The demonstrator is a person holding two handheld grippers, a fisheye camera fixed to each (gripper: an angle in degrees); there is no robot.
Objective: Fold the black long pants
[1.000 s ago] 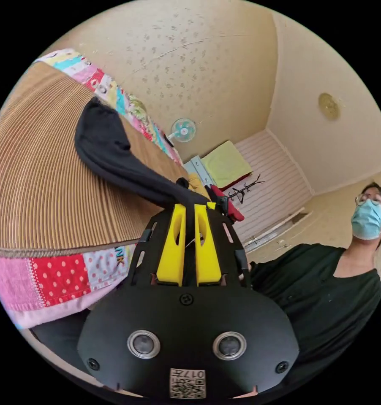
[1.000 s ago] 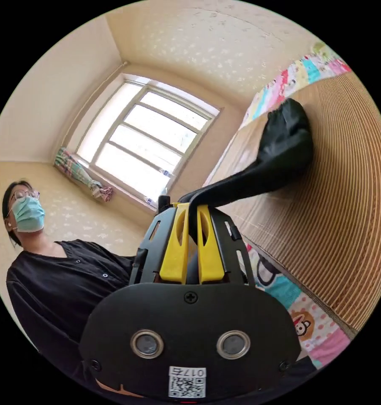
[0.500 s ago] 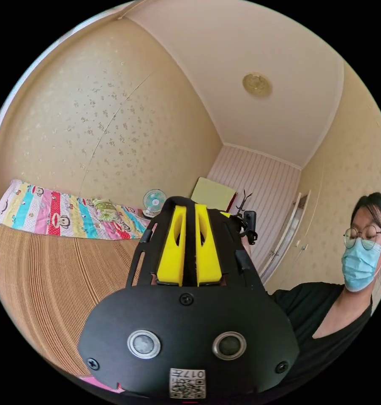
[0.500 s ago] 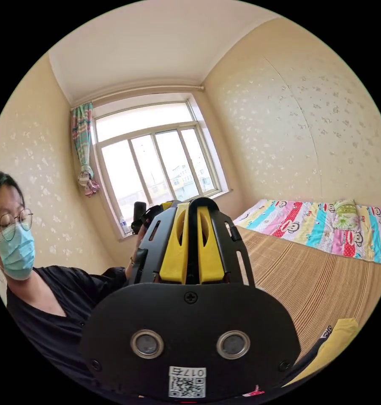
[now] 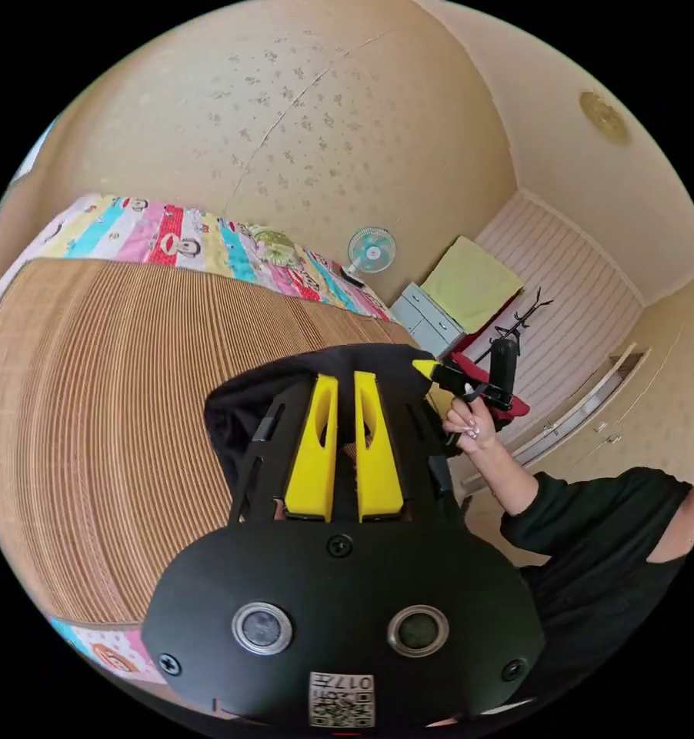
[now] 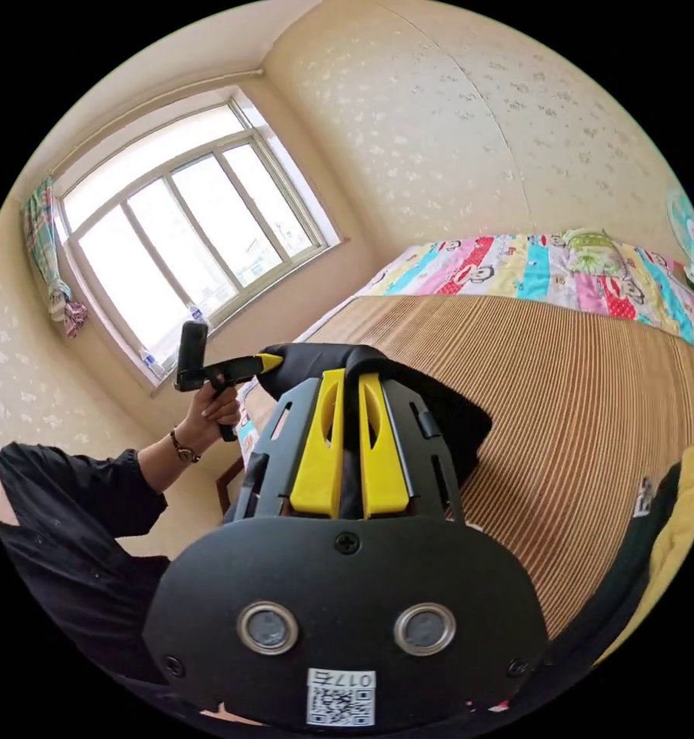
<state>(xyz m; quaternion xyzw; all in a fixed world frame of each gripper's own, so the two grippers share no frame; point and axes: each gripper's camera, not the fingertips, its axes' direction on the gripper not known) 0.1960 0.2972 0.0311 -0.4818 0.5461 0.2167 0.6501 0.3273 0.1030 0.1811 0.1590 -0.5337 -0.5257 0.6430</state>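
The black long pants are bunched up just above the bamboo mat. My left gripper is shut on an edge of them, with dark cloth showing between its yellow jaws. In the same view a hand holds my right gripper, whose yellow tip is on the same edge. In the right gripper view the pants drape behind my right gripper, which is shut on the cloth. My left gripper, in the person's other hand, meets that edge at the left.
A patchwork sheet lies under the mat, with a small fan by the wall. A yellow garment lies at the mat's right. A cabinet with a green cloth and a window stand farther off. The person is close.
Both cameras have swung. The pants, stretched from the jaws down to the mat a second ago, are now gathered close to both grippers. Both grippers have stayed shut.
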